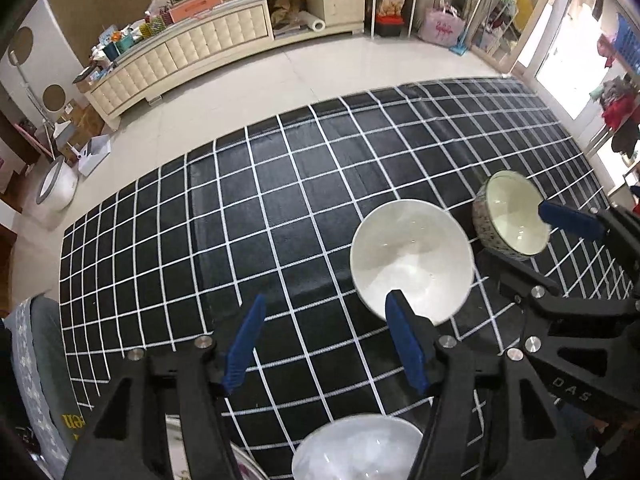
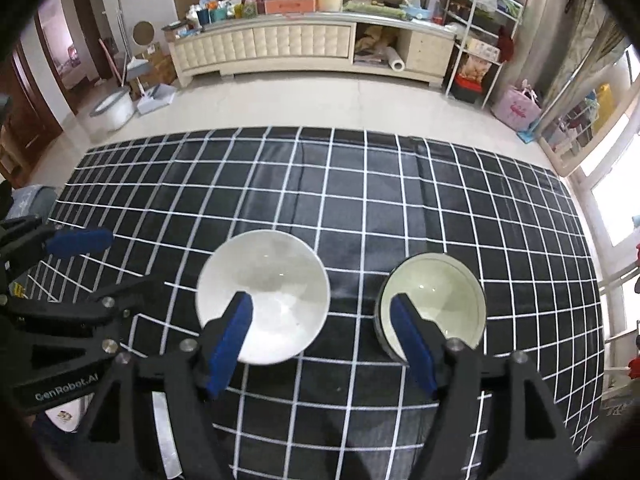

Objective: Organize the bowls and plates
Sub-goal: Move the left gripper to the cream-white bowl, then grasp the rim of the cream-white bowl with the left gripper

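A plain white bowl is seen upright on a black cloth with a white grid, and just to its right a second bowl with a pale green inside and a speckled outer wall is set, the two near but apart. A third white bowl is found at the lower edge of the left wrist view, close under that camera, beside the rim of a metal plate that is largely hidden by the tool.

The right gripper is held above the gap between the two bowls, pointed steeply down; its blue pads are spread wide and nothing is gripped. The left gripper is also held apart over the cloth, its jaws parted with only the grid seen between them, one pad overlapping the near rim of the white bowl in view; whether it touches cannot be told.

Beyond the cloth, a pale tiled floor is seen, and a long cream cabinet loaded with clutter is placed against the far wall.
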{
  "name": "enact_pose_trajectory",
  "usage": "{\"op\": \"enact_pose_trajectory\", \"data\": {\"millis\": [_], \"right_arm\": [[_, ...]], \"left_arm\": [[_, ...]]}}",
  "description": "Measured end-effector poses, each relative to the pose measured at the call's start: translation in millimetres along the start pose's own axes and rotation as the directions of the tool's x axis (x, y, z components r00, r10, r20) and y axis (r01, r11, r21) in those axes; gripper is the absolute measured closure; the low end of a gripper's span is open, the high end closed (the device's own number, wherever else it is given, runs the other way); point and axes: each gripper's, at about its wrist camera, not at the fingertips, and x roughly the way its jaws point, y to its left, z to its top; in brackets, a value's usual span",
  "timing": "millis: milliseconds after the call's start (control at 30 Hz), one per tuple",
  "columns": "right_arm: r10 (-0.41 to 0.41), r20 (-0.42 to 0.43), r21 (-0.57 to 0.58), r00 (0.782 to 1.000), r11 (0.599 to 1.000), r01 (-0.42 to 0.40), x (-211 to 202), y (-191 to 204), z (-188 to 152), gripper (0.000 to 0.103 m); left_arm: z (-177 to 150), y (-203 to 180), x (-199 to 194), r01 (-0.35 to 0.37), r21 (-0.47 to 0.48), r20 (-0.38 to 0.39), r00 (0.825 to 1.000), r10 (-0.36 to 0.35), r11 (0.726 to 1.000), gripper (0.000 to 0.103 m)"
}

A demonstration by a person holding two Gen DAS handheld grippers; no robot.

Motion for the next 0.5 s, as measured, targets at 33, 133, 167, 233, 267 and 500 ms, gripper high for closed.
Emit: {"op": "enact_pose_trajectory", "data": {"millis": [33, 133, 167, 233, 267, 500], "right_arm": [[0.000, -0.011, -0.004, 1.000, 1.000, 0.000, 5.8, -0.8, 0.1, 0.028], [0.004, -0.044, -0.004, 0.999, 1.000, -0.004, 21.2, -2.8, -1.6, 0.028], [0.006, -0.056, -0.002, 0.998, 1.000, -0.007, 25.4, -3.4, -1.9, 0.028], [0.024, -0.080, 0.004, 0.996, 1.000, -0.024, 33.0, -4.6, -3.7, 0.028], [0.036, -0.085, 0.009, 0.996, 0.999, -0.036, 36.3, -5.3, -4.6, 0.028], [0.057, -0.097, 0.015, 0.994, 0.998, -0.056, 52.3, -10.5, -3.2, 0.031]], "left_arm": [[-0.2, -1.4, 5.2, -0.006, 0.007, -0.008, 1.000, 0.006, 1.000, 0.043], [4.9, -3.8, 21.7, -0.013, 0.028, -0.033, 0.999, 0.014, 1.000, 0.043], [6.3, -3.8, 26.0, -0.016, 0.032, -0.040, 0.999, 0.017, 0.999, 0.043], [9.7, -3.0, 36.9, -0.020, 0.030, -0.052, 0.998, 0.021, 0.999, 0.043], [11.2, -3.0, 43.0, -0.017, 0.031, -0.064, 0.998, 0.019, 0.999, 0.043], [12.7, -11.3, 70.5, -0.021, 0.084, -0.108, 0.994, 0.030, 0.996, 0.043]]}}
